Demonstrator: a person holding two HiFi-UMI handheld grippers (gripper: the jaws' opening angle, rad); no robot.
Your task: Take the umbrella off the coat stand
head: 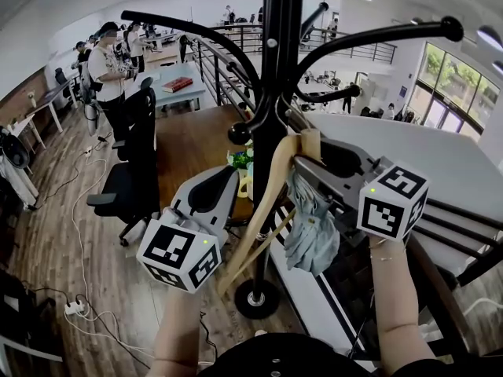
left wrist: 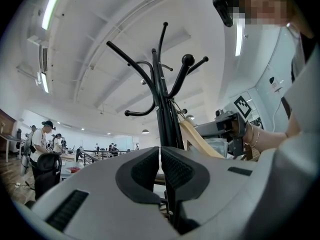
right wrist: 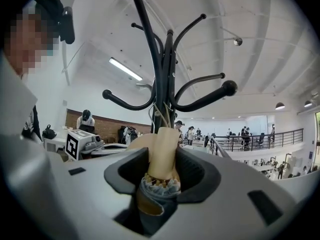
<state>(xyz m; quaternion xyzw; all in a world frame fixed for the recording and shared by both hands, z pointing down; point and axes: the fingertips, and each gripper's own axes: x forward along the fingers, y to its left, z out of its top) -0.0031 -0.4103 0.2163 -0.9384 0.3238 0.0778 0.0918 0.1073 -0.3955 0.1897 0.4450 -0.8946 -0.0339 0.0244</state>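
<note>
A black coat stand (head: 271, 93) with curved hooks rises in front of me. An umbrella hangs on it, with a pale wooden crook handle (head: 271, 195) and a folded grey-blue canopy (head: 310, 226). My right gripper (head: 302, 167) is shut on the umbrella where the handle (right wrist: 162, 154) meets the canopy, and the wood fills the space between its pads. My left gripper (head: 228, 181) is shut on nothing, just left of the pole (left wrist: 162, 114) and below the hooks. The left gripper view shows the right gripper (left wrist: 222, 129) at the handle (left wrist: 200, 139).
The stand's round base (head: 257, 298) rests on the wooden floor. A black office chair (head: 130, 179) and a brown table (head: 196, 144) are to the left, a white table (head: 440, 171) to the right. People (head: 106, 69) stand at the far left. A power strip (head: 76, 307) lies on the floor.
</note>
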